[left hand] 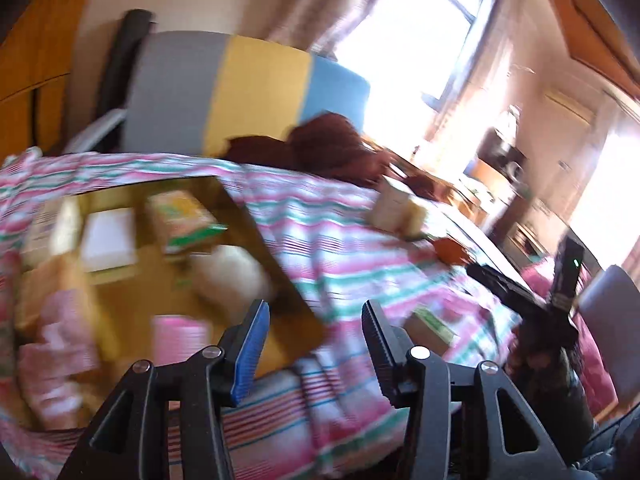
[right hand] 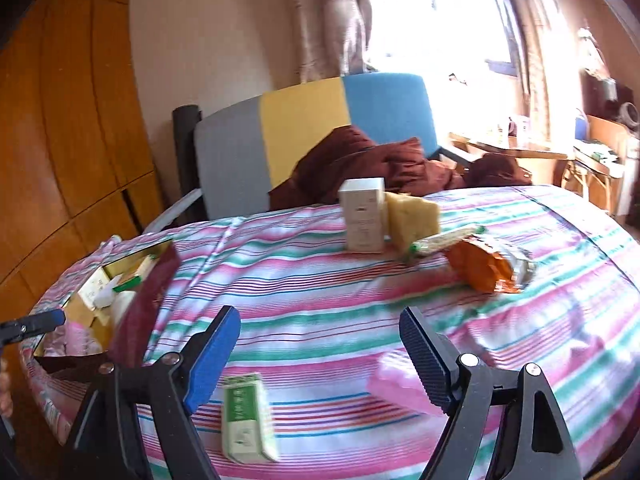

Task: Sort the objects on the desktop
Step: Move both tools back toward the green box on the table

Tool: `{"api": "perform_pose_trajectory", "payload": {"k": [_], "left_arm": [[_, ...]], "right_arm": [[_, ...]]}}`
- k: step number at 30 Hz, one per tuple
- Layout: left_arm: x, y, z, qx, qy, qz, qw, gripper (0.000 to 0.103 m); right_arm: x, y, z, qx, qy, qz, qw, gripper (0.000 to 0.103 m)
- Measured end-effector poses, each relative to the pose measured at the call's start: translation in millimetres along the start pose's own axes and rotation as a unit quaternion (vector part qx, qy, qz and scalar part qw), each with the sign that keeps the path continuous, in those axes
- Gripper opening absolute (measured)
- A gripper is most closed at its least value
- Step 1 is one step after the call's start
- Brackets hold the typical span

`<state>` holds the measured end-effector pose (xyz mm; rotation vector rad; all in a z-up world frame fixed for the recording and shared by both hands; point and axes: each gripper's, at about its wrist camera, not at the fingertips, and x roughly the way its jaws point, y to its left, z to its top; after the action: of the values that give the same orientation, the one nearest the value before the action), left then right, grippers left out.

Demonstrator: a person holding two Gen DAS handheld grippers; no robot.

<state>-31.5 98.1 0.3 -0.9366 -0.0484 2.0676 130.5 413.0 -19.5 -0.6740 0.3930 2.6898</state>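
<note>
1. Sunlit from a window beyond a grey, yellow and blue chair (left hand: 248, 92), the left wrist view is blurred. A striped cloth (left hand: 320, 240) covers the bench. On it lies a shallow gold-lined tray (left hand: 240, 216) with several packets and small boxes gathered inside, apparently as the collecting place for the sort. The left tool (left hand: 316, 320) hangs beside the tray's near corner with its jaws wide and nothing between them.

2. Right wrist view: the right tool (right hand: 320, 332) is also spread wide and holds nothing. It is low over the cloth, between a green-and-white box (right hand: 248, 416) lying flat and a pink packet (right hand: 396, 384).

3. Farther off, well apart from the tray, a white carton (right hand: 362, 214) stands upright touching a yellow sponge (right hand: 412, 216), with an orange wrapper (right hand: 484, 268) nearby. By my judgement these loose things await sorting.
</note>
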Motion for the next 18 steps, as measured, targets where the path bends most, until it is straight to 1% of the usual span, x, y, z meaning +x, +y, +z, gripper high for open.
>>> {"api": "perform_pose_trajectory", "payload": {"k": [3,5,7,9,14,18], "left_arm": [[27,-27,-5,0.005,0.037,-0.021,0.9991,0.059],[46,-46,-8,0.008,0.062,-0.036,0.9974,0.06],[64,-64,-11,0.011,0.086,-0.05,0.995,0.061],[82,-82,-14,0.014,0.111,-0.064,0.9917,0.066],[128,-128,-22,0.022,0.172,-0.099,0.9799,0.072],[139,-137,-18,0.025,0.181,-0.079,0.98,0.077]], "right_arm": [[-11,-33,0,0.017,0.001,-0.034,0.999,0.083],[-17,-50,0,0.02,0.002,-0.054,0.998,0.084],[-20,-63,-1,0.015,0.008,-0.062,0.998,0.084],[-22,-72,-5,0.011,0.014,-0.067,0.998,0.084],[-20,-89,-21,0.012,0.034,-0.065,0.997,0.084],[-14,-95,-31,0.028,0.043,-0.054,0.997,0.084]]}}
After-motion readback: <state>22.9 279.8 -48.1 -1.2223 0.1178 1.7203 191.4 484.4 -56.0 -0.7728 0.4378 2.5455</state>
